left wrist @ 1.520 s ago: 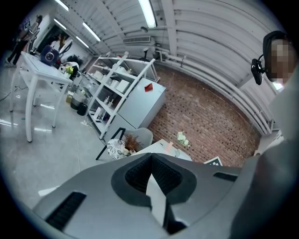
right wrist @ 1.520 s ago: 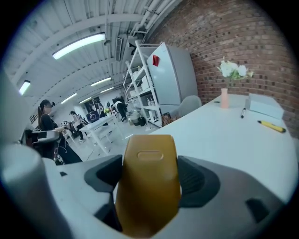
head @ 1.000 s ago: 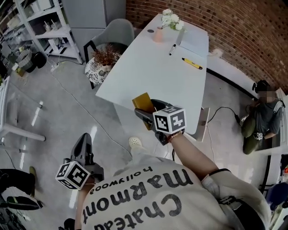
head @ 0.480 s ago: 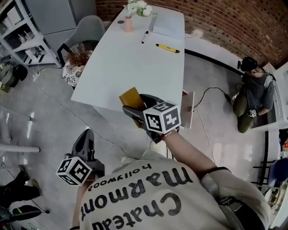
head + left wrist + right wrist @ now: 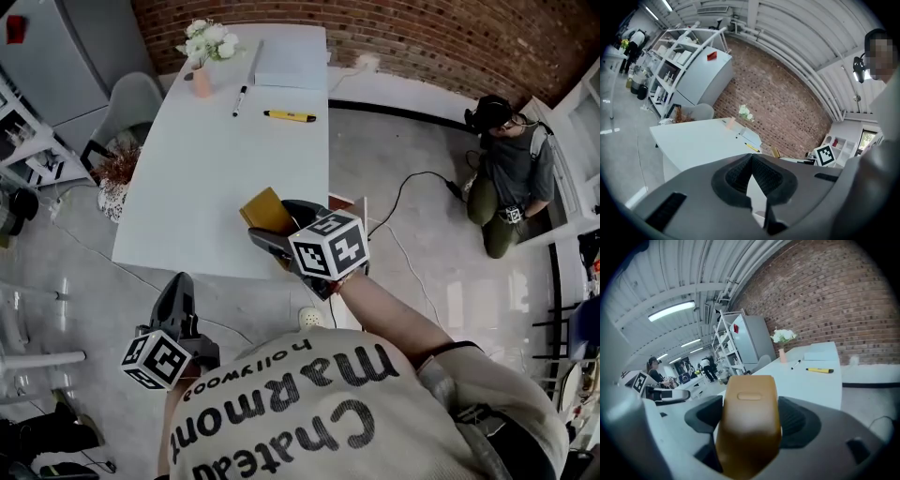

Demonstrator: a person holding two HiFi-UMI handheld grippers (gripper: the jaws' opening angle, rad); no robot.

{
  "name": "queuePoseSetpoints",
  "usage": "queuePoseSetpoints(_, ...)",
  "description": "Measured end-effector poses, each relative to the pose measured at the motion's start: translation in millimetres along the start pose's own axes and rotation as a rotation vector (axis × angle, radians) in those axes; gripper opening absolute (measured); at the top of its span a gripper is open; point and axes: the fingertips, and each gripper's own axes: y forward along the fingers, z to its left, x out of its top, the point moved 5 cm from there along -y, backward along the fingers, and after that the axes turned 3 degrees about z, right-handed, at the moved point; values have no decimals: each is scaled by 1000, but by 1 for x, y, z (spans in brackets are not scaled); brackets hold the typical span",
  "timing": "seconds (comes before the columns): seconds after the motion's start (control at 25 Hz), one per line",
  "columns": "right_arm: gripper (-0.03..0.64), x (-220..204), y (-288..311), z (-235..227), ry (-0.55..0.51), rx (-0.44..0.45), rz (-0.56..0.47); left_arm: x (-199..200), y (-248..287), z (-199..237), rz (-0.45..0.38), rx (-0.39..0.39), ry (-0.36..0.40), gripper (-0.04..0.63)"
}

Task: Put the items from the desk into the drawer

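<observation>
A white desk carries a vase of white flowers, a black marker, a yellow pen and a grey notebook. My right gripper is shut on a tan case and holds it above the desk's near right corner. In the right gripper view the tan case fills the space between the jaws. My left gripper hangs low at the left over the floor, with its jaws together and nothing in them. Beside the desk's right edge a white drawer front sticks out.
A grey chair and a pot of dried plants stand left of the desk. A person sits on the floor by the brick wall at the right, with a cable trailing towards the desk. Shelving lines the far left.
The view has swung around the desk's near end, so the desk now lies further left. Both grippers have travelled along, the right one still holding the tan case.
</observation>
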Motion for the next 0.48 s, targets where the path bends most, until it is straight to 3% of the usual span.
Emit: queuePoseSetpoints(0.48,379,1,-61,-112,62,-106,-39,-19,93,-63,37,-72,20,0)
